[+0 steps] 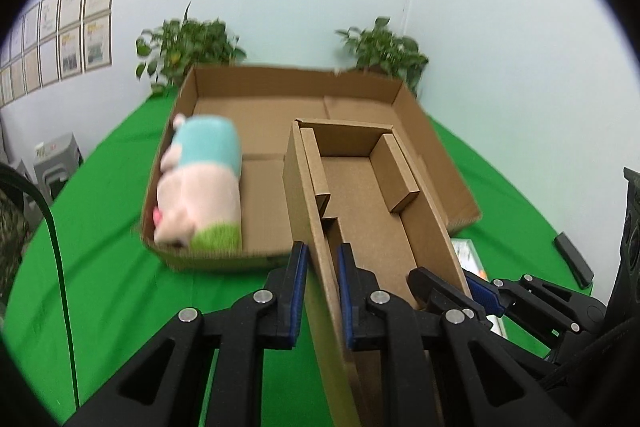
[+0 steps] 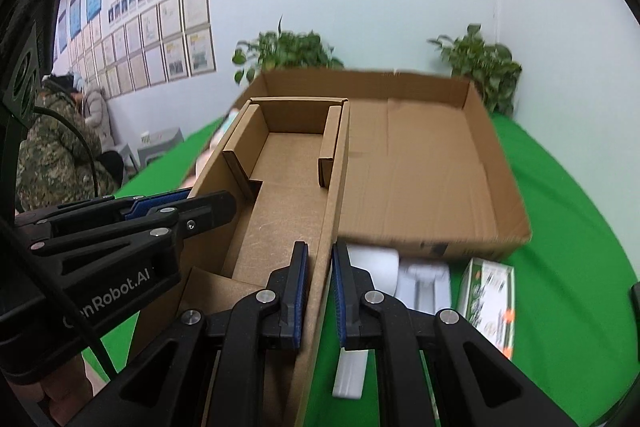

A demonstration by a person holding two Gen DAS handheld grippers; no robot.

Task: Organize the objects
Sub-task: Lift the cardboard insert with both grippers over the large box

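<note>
Both grippers, left gripper (image 1: pixel 322 287) and right gripper (image 2: pixel 320 291), clamp jaws on opposite long walls of the narrow box (image 1: pixel 360 195), held lengthwise above the tray (image 1: pixel 256 79).

Small box (image 1: pixel 360 195): we are holding it over the near edge of the large box (image 1: pixel 256 123), left gripper (image 1: pixel 322 291) on its left wall, right gripper (image 2: pixel 320 291) on its right wall.
Plush toy (image 1: pixel 200 183): lying inside the large box, at its left.
Carton (image 2: pixel 486 301): lying on the table (image 1: pixel 104 227), near right.
Plants (image 1: pixel 188 47): standing behind the large box.
</note>
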